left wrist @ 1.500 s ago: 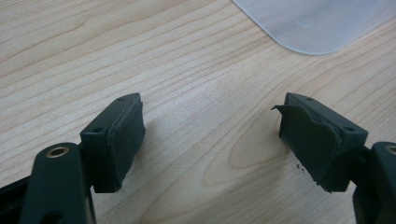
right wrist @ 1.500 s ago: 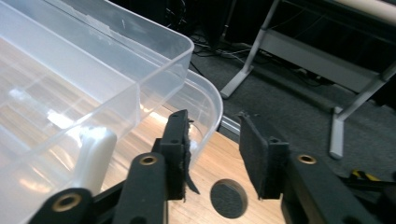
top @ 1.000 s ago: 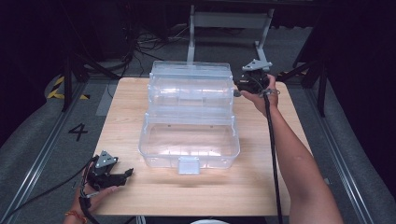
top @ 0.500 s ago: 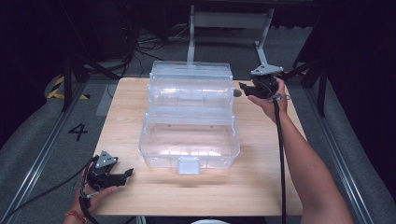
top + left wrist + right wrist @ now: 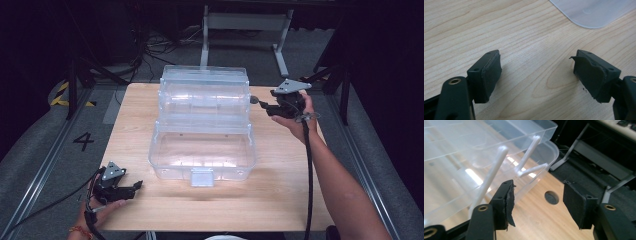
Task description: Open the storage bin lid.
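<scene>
Wood grain is filling the left gripper view, where the left gripper (image 5: 536,75) is hovering low over the table (image 5: 524,30) with its jaws spread wide and nothing between them; a rounded corner of the clear box (image 5: 594,12) is showing at the upper right of that frame. In the high view this gripper (image 5: 131,187) is sitting at the lower left of the frame, held in a hand (image 5: 102,207) near the table's front edge, apart from the box.

Toward the middle of the high view, the box (image 5: 202,145) is standing open on the table (image 5: 280,190), its tiered trays stepping back and up toward the upper centre, a small latch (image 5: 201,176) facing the front edge.

At the right of the high view, the right gripper (image 5: 261,103) is pointing left at the side of the upper trays, just beside them, in a hand (image 5: 300,117) whose forearm is coming up from the lower right. In the right gripper view its jaws (image 5: 537,201) are standing apart, gripping nothing; the left one is lying close to the white hinge arms (image 5: 529,152) on the box's end wall, though I cannot tell whether it is touching. A round hole (image 5: 551,197) in the tabletop is showing between the jaws.
</scene>
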Demonstrator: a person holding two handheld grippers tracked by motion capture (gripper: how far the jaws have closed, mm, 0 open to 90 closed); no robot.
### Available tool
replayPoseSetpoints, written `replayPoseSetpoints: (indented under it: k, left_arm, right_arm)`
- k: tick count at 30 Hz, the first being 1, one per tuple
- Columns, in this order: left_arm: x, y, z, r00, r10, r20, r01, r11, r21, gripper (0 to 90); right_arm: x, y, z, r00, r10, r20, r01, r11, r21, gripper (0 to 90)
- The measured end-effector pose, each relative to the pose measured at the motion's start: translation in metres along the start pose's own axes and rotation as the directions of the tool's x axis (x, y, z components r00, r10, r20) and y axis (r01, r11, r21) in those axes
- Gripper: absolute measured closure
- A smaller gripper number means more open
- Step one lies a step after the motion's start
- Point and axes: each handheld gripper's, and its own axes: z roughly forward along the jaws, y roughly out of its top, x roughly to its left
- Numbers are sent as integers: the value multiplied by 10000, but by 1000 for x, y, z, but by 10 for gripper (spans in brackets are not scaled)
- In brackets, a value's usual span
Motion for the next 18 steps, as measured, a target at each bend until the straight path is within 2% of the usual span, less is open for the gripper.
replayPoseSetpoints:
  k: [2,6,10,12,16,18]
  left_arm:
    - [0,0,0,10000,-2,-1,2,10000,-4,227]
    - [0,0,0,10000,17,-18,-17,10000,-17,227]
    - [0,0,0,10000,13,-26,-14,10000,-35,227]
    - [0,0,0,10000,0,-27,0,10000,-27,227]
    - [0,0,0,10000,0,-25,0,10000,-26,227]
    - [0,0,0,10000,4,-25,-4,10000,-23,227]
  right_arm:
    - [3,-4,-5,9999,-114,-35,114,9999,-74,425]
    - [9,-10,-12,9989,-472,-58,473,9987,162,417]
    - [11,-17,-18,9987,-469,-185,471,9988,111,413]
    - [11,-20,-22,9989,-324,-352,331,9992,214,401]
    - [15,-28,-28,9984,-533,-212,538,9983,220,399]
    - [15,-31,-30,9985,-415,-357,428,9984,359,392]
